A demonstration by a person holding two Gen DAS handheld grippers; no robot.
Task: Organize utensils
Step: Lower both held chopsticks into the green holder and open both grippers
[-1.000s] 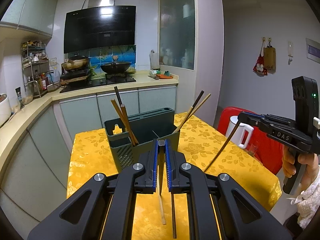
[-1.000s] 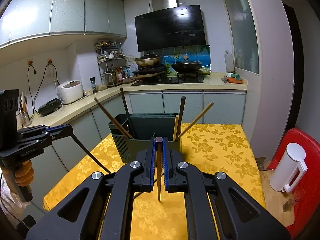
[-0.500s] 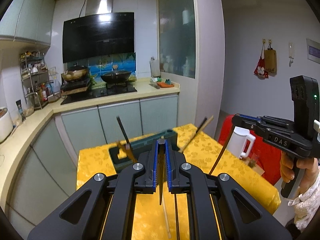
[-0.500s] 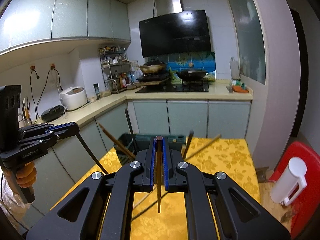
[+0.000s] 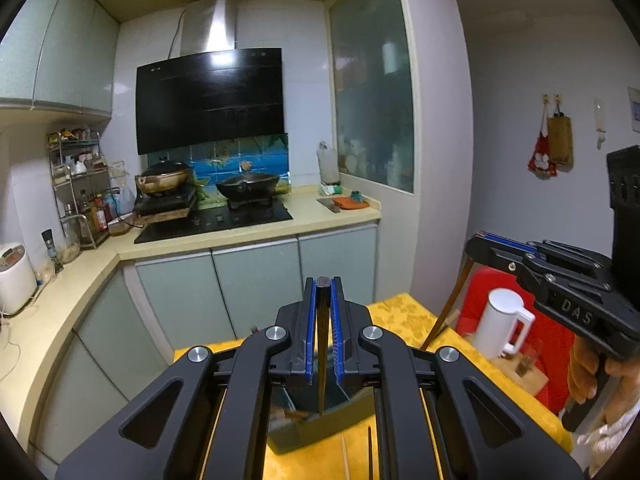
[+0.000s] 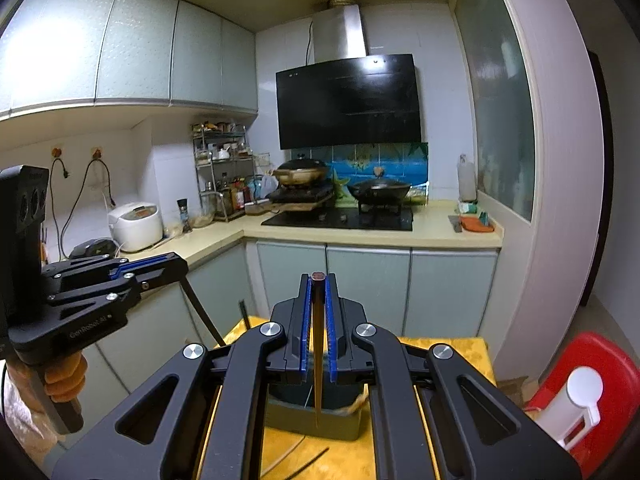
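Observation:
In the left wrist view my left gripper point(image 5: 323, 280) is shut on a dark chopstick point(image 5: 321, 360) that hangs point down over the grey-green utensil holder point(image 5: 308, 438). The fingers hide most of the holder. At the right of that view my right gripper point(image 5: 475, 240) grips a brown chopstick point(image 5: 448, 308). From the right wrist view, the right gripper point(image 6: 318, 276) is shut on that brown chopstick point(image 6: 318, 360) above the holder point(image 6: 336, 420). The left gripper point(image 6: 181, 266) is at the left with its dark chopstick point(image 6: 202, 312). One dark stick point(image 6: 244, 314) stands up from the holder.
The yellow-clothed table point(image 5: 404, 314) carries loose chopsticks point(image 6: 308, 462) in front of the holder. A white jug point(image 5: 502, 330) stands on a red stool point(image 6: 608, 360) at the right. The kitchen counter point(image 6: 360, 234) with the stove wraps around the back and left.
Both grippers have risen with their chopsticks still held. The holder and table have dropped low in both views and are now mostly hidden behind the fingers.

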